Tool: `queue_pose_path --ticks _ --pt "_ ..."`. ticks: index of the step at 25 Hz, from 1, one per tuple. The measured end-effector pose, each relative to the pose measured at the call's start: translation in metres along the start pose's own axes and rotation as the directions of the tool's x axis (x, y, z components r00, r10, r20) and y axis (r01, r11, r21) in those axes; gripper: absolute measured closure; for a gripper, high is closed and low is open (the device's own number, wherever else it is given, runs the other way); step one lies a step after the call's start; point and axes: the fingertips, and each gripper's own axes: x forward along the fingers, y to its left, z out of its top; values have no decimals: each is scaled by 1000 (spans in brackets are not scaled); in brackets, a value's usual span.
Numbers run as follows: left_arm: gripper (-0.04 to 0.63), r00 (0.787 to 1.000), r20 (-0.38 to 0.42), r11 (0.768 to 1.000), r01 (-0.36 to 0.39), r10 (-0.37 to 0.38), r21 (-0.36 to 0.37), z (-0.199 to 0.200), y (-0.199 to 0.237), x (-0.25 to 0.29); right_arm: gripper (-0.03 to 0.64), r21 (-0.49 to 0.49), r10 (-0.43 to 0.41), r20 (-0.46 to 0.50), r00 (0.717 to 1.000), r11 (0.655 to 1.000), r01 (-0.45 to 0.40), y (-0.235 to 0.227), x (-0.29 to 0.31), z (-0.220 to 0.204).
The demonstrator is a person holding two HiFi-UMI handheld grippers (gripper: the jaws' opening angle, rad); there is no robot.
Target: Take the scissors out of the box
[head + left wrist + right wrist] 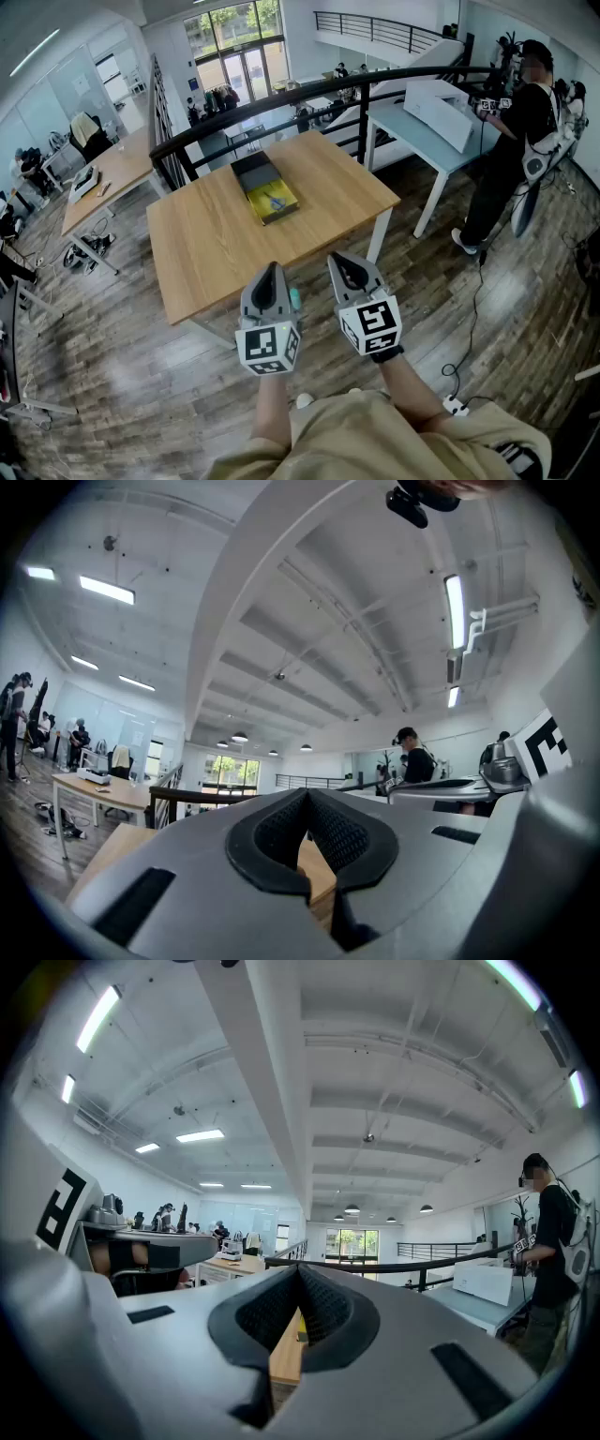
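Observation:
An open box lies at the far middle of the wooden table, its dark half toward the railing and its yellow-lined half toward me. On the yellow lining lies a small bluish thing, probably the scissors. My left gripper and right gripper hover side by side over the table's near edge, well short of the box, both pointing at it. Each is shut with nothing between its jaws, as the left gripper and right gripper views show. A yellow sliver of the box shows below the right jaws.
A black railing runs behind the table. Another wooden table stands at the left, and a white table bearing a white box at the right, where a person stands. A cable and power strip lie on the floor.

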Motion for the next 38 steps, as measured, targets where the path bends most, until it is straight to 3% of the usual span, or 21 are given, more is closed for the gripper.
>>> queue_pose_path --ticks 5,12,17,25,32,38 --pt "585 1000 -6 1000 0 1 6 -2 -11 3 609 15 -10 0 1000 1000 10 -14 -8 -4" --pt "586 999 -7 999 -41 42 20 -1 -27 -2 609 24 43 1 999 999 -43 -19 -15 -8" --pt "585 998 -1 998 -65 65 19 1 -46 -4 609 112 88 -10 996 990 -86 -30 -25 -15" --pt "584 995 -19 995 -93 93 35 -12 -74 -12 609 164 146 -15 989 976 -141 -36 -37 -31" --pt "585 994 -44 994 -103 104 38 -27 -68 7 609 193 177 -29 984 967 -168 -40 -15 -50" --pt "584 995 -62 997 -78 79 14 -50 -47 55 609 201 166 -64 984 968 -150 -54 31 -72"
